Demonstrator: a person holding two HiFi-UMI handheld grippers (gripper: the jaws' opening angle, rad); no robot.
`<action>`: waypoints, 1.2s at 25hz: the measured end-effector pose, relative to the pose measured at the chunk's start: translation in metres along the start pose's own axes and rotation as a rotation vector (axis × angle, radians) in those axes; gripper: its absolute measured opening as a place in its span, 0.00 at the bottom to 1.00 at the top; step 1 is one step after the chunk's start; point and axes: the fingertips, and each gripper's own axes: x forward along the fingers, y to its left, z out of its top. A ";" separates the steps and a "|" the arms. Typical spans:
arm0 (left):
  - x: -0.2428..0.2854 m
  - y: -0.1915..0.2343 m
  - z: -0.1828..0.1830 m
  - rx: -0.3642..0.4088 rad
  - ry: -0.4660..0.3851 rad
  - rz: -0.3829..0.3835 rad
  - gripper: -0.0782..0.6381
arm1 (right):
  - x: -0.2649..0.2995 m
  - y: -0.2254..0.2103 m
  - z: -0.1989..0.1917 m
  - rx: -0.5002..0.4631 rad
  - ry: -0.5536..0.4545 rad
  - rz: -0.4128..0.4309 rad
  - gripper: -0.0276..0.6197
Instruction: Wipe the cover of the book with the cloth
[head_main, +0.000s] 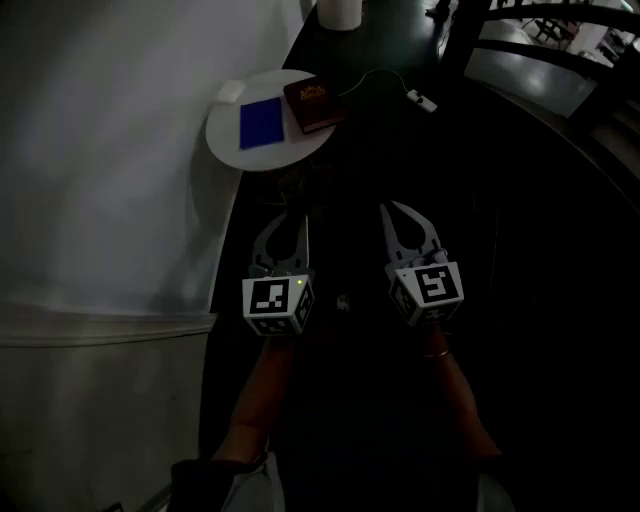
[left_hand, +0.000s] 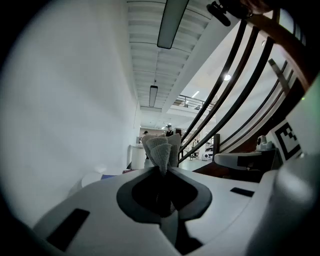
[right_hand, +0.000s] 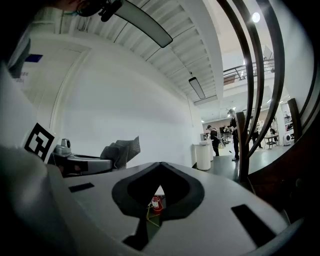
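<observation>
A dark red book (head_main: 315, 104) lies on a small round white table (head_main: 228, 140) far ahead of both grippers. My left gripper (head_main: 290, 212) is held low in the dark, well short of the table. It is shut on a folded grey cloth (left_hand: 161, 147) that sticks up from its tips. In the right gripper view the cloth (right_hand: 122, 150) shows at the left. My right gripper (head_main: 393, 208) hangs beside the left one with its jaws together and nothing between them (right_hand: 160, 164).
A flat blue rectangle (head_main: 261, 123) and a small white object (head_main: 231, 93) share the table with the book. A white cable with a plug (head_main: 420, 100) lies right of the table. A white wall runs along the left, dark curved railings (head_main: 560, 40) on the right.
</observation>
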 end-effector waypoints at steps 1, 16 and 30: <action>0.001 0.000 -0.001 0.001 0.000 0.000 0.16 | 0.000 -0.001 -0.001 0.000 0.000 -0.002 0.09; 0.069 0.037 0.004 -0.015 0.019 0.003 0.16 | 0.069 -0.035 0.000 0.005 0.038 -0.016 0.09; 0.103 0.069 0.007 -0.034 0.017 0.001 0.16 | 0.106 -0.047 -0.010 0.012 0.075 -0.021 0.09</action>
